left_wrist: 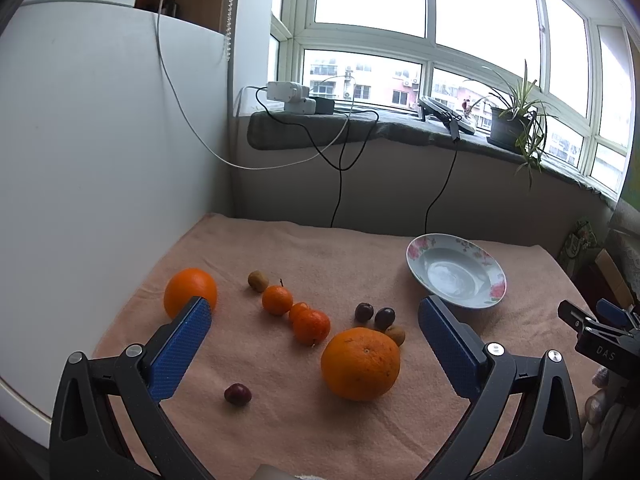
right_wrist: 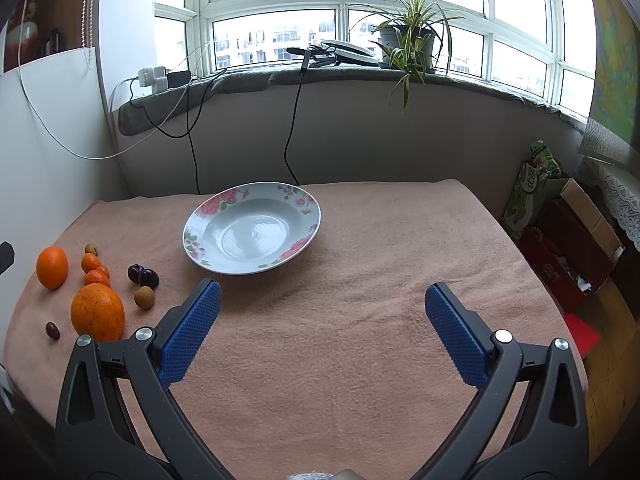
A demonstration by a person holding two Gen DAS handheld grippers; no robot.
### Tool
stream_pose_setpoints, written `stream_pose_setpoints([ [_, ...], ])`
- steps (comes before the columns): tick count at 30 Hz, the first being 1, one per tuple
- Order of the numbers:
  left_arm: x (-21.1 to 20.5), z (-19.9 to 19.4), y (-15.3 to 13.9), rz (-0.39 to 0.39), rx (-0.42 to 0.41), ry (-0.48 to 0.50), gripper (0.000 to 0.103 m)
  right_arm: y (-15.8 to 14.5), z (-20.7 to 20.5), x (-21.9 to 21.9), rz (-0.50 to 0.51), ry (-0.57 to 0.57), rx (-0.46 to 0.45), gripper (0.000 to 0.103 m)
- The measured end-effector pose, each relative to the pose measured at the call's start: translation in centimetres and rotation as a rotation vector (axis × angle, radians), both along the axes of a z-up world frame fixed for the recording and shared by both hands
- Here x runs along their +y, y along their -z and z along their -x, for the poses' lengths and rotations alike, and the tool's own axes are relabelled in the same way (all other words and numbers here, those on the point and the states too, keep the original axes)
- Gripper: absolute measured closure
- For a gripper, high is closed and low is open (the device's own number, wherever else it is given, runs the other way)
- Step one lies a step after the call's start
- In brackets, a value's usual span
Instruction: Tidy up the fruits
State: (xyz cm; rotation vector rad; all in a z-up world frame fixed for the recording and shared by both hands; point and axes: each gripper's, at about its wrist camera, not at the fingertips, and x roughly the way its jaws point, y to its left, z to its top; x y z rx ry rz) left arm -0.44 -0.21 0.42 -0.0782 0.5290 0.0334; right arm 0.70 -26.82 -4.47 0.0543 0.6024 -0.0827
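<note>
Fruit lies on a pink cloth (left_wrist: 280, 420): a large orange (left_wrist: 360, 364) in front, a second orange (left_wrist: 189, 291) at the far left, small tangerines (left_wrist: 311, 326), dark plums (left_wrist: 374, 315), a lone plum (left_wrist: 237, 393) and small brown fruits (left_wrist: 257, 281). An empty floral plate (left_wrist: 456, 270) sits at the right; in the right wrist view the plate (right_wrist: 252, 233) is ahead. My left gripper (left_wrist: 316, 320) is open above the fruit, empty. My right gripper (right_wrist: 323, 304) is open, empty, over bare cloth right of the fruit (right_wrist: 97, 312).
A white panel (left_wrist: 100, 160) bounds the table's left side. A windowsill behind holds a potted plant (right_wrist: 408, 40), chargers and hanging cables (left_wrist: 340, 168). Cardboard boxes (right_wrist: 568, 240) stand on the floor off the table's right edge.
</note>
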Motion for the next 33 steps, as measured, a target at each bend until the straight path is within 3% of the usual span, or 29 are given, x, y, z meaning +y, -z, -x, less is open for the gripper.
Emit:
stream_pose_setpoints([
  [33, 0.18, -0.32, 0.61, 0.005, 0.021, 0.009, 0.0, 0.71, -0.5, 0.29, -0.013, -0.018, 0.03, 0.0],
])
